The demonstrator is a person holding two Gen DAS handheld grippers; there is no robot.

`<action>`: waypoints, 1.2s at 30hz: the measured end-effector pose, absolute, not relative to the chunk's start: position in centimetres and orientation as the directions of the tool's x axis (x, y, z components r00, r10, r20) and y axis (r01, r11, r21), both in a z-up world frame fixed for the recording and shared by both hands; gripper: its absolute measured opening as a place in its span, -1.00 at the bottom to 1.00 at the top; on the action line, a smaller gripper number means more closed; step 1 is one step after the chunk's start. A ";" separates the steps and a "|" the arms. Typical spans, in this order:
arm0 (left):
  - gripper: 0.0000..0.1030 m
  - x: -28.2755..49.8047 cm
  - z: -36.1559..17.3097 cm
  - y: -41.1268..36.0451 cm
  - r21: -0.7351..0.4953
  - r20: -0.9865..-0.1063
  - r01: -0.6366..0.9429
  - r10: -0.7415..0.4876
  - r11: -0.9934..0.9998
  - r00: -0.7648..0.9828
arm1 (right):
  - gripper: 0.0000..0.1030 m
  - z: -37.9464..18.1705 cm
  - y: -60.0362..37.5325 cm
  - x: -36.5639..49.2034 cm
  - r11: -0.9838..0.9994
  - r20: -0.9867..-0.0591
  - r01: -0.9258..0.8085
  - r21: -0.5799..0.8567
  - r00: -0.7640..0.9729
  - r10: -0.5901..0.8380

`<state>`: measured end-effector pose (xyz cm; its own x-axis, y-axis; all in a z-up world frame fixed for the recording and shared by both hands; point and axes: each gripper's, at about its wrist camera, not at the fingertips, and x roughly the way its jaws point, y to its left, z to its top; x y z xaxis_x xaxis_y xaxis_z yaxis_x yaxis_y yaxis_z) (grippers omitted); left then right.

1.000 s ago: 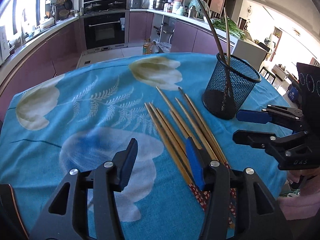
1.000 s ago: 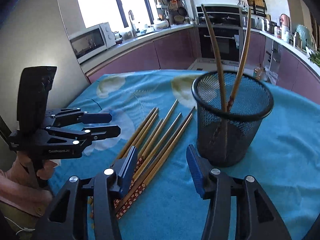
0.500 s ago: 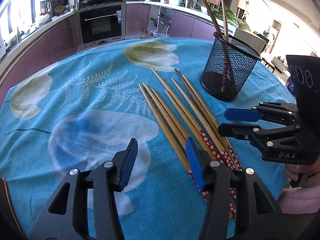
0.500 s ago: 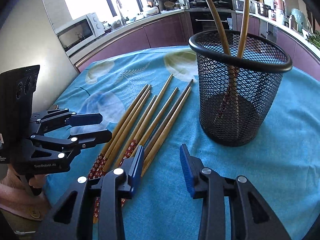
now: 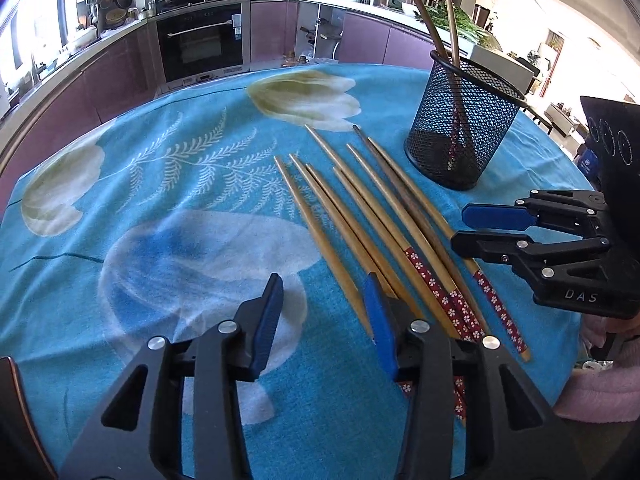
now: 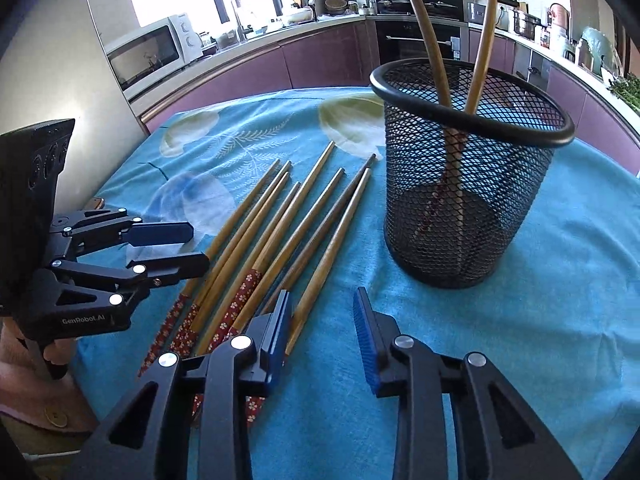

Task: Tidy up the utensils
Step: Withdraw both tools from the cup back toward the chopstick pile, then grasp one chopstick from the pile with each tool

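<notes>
Though just closing, both grippers' fingers (image 5: 376,312) empty above chopsticks (image 5: 360,216).

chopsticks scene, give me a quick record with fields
loose chopsticks: eight or so, fanned on the cloth, patterned ends toward the grippers
mesh cup: upright, holds two chopsticks
left gripper: jaws just been closing, nothing between them, right finger over the chopsticks
right gripper: jaws just been closing, nothing between them, beside the chopsticks

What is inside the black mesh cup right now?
Two chopsticks stand in the black mesh cup, crossing, their thin ends rising above the rim. Their red patterned ends show dimly through the mesh; where they rest on the bottom is too dark to tell.
</notes>
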<state>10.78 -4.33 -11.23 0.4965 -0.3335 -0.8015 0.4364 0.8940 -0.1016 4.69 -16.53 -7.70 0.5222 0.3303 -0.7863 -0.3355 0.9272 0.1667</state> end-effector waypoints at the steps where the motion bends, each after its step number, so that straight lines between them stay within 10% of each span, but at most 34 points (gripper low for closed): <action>1: -0.19 10.8 -11.3 -4.3 -0.104 -0.802 0.436 -0.335 0.894 0.494 | -0.43 -7.7 -16.5 4.7 0.928 -0.788 -0.334 0.163 0.522 0.326; 36: -0.85 10.7 -11.1 -4.0 -0.196 -0.765 0.408 -0.399 0.892 0.505 | -0.89 -6.7 -17.0 4.9 0.914 -0.734 -0.336 0.226 0.559 0.387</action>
